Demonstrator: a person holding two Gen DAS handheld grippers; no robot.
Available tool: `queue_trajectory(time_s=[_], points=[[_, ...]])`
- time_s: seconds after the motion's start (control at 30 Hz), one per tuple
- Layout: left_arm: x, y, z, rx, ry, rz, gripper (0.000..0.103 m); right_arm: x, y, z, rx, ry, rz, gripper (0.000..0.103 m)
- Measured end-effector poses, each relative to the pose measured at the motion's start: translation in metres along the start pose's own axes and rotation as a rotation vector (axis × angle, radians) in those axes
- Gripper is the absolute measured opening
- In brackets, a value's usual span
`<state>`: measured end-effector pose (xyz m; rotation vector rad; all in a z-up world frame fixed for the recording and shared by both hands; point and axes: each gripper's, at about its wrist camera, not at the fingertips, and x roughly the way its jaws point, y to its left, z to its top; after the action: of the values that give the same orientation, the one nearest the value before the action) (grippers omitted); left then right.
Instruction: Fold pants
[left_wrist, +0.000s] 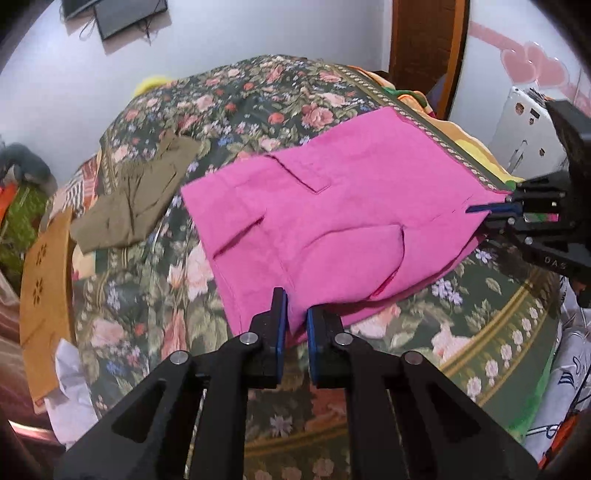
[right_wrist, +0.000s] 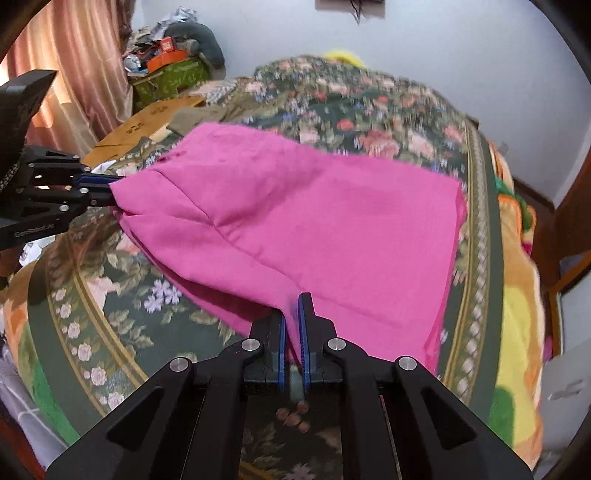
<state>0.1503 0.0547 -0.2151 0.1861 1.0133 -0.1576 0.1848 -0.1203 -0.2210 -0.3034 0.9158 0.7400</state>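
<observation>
Closest to the left wrist camera, the left gripper (left_wrist: 296, 308) pinches the near edge of the pink pants (left_wrist: 332, 221), its blue pads (left_wrist: 281, 321) drawn in narrow with a fold of cloth between them. Closest to the right wrist camera, the right gripper (right_wrist: 291, 314) does likewise, its jaws nearly together on a bunched bit of the pink pants (right_wrist: 295, 221) at their near edge.

Beyond the fingertips the pants spread across the floral bedspread (left_wrist: 147, 295), partly folded, with the gripped edges lifted a little off the bed and the far part lying flat. A pocket flap and a slanted pocket opening show on the upper face in the left view. From the left camera the right gripper (left_wrist: 491, 209) appears at the right side, clamped on a corner of the pink cloth; from the right camera the left gripper (right_wrist: 105, 188) appears at the left side, holding the opposite corner.

Farther back on the bedspread (right_wrist: 369, 122), to the left in the left view, lies an olive garment (left_wrist: 136, 195), crumpled and apart from the pants. Beside the bed stands a brown cardboard box (left_wrist: 44, 280). At the far edge, bright orange and yellow blankets (right_wrist: 517, 295) hang over the side. A pale wall (left_wrist: 258, 29) closes the scene, with a pink curtain (right_wrist: 74, 55) in the right view.
</observation>
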Motion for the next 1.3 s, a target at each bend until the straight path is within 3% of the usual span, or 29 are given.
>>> queue_trajectory(time_s=[0.07, 0.17, 0.23, 0.27, 0.4, 0.6, 0.77, 0.87, 1.0, 1.07, 1.17, 1.3], points=[[-0.006, 0.004, -0.006, -0.016, 0.0, -0.013, 0.013, 0.002, -0.001, -0.004, 0.021, 0.032, -0.002, 0.009], [-0.018, 0.011, -0.014, -0.033, -0.012, -0.011, 0.013, -0.005, -0.002, -0.008, 0.036, 0.039, 0.006, 0.022], [-0.025, 0.019, -0.019, -0.058, -0.017, -0.003, 0.013, -0.014, -0.002, -0.012, 0.052, 0.026, 0.009, 0.037], [-0.028, 0.025, -0.02, -0.077, -0.017, -0.004, 0.013, -0.021, -0.004, -0.013, 0.059, 0.01, 0.002, 0.039], [-0.03, 0.052, -0.023, -0.199, -0.008, -0.042, 0.013, -0.039, -0.012, -0.015, 0.086, -0.039, -0.016, 0.039], [-0.008, 0.073, -0.017, -0.372, 0.04, -0.175, 0.013, -0.047, -0.04, -0.015, 0.197, -0.079, -0.049, 0.039], [0.004, 0.065, -0.011, -0.384, 0.056, -0.207, 0.013, -0.031, -0.056, -0.024, 0.288, -0.039, -0.055, 0.039], [0.011, 0.061, -0.009, -0.376, 0.06, -0.19, 0.013, -0.011, -0.061, -0.032, 0.313, 0.023, -0.051, 0.039], [0.007, 0.06, -0.009, -0.347, 0.034, -0.136, 0.006, -0.009, -0.064, -0.039, 0.344, 0.0, -0.021, 0.041], [0.0, 0.06, -0.009, -0.324, 0.011, -0.072, 0.005, -0.011, -0.065, -0.04, 0.341, -0.005, -0.02, 0.041], [-0.009, 0.062, -0.01, -0.298, -0.016, -0.038, 0.005, -0.012, -0.061, -0.041, 0.303, -0.01, -0.039, 0.031], [0.005, 0.064, -0.021, -0.307, 0.032, -0.022, 0.005, -0.011, -0.063, -0.042, 0.299, -0.009, -0.045, 0.029]])
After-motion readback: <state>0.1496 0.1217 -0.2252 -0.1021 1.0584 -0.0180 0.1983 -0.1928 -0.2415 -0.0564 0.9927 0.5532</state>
